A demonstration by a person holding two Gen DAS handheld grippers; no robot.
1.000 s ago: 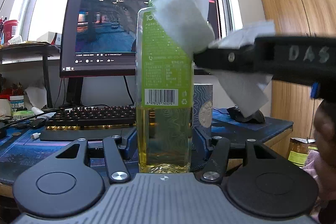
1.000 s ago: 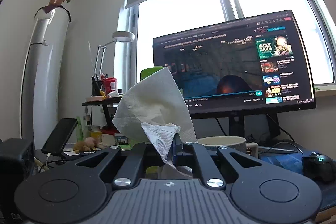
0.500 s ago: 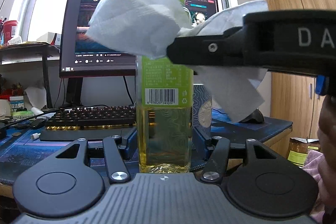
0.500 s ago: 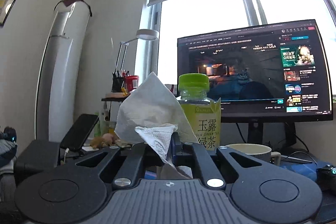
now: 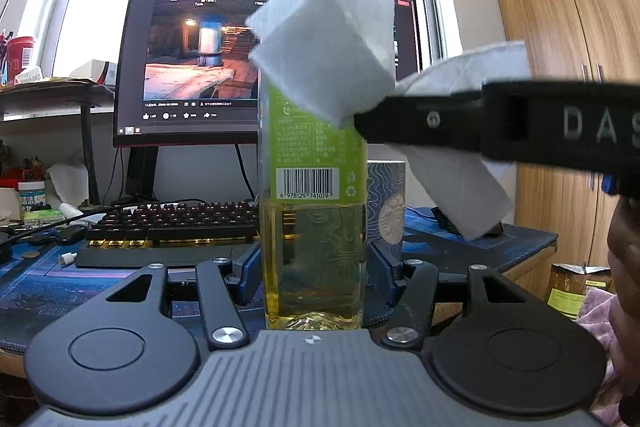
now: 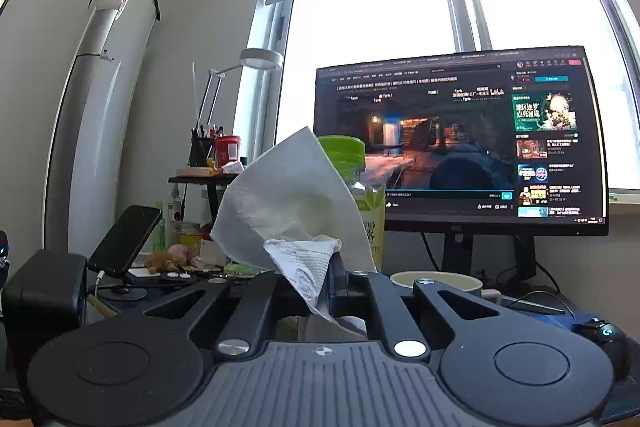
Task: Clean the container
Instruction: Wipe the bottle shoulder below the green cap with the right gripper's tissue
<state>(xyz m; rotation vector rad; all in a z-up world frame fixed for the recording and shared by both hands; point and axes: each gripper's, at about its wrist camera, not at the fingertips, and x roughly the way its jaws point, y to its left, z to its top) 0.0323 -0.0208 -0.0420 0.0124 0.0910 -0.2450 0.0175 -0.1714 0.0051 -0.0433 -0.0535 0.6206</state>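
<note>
Two grippers were in use. Left gripper: jaws clamped on the base of a clear plastic bottle of yellow-green tea with a green label, held upright just above the counter. Right gripper: jaws pressed together, pinching a crumpled white paper towel, which lay against the bottle's upper part and hid its green cap from the left wrist view. Behind: black keyboard, black monitor showing a video, cream mug, black mouse.
</note>
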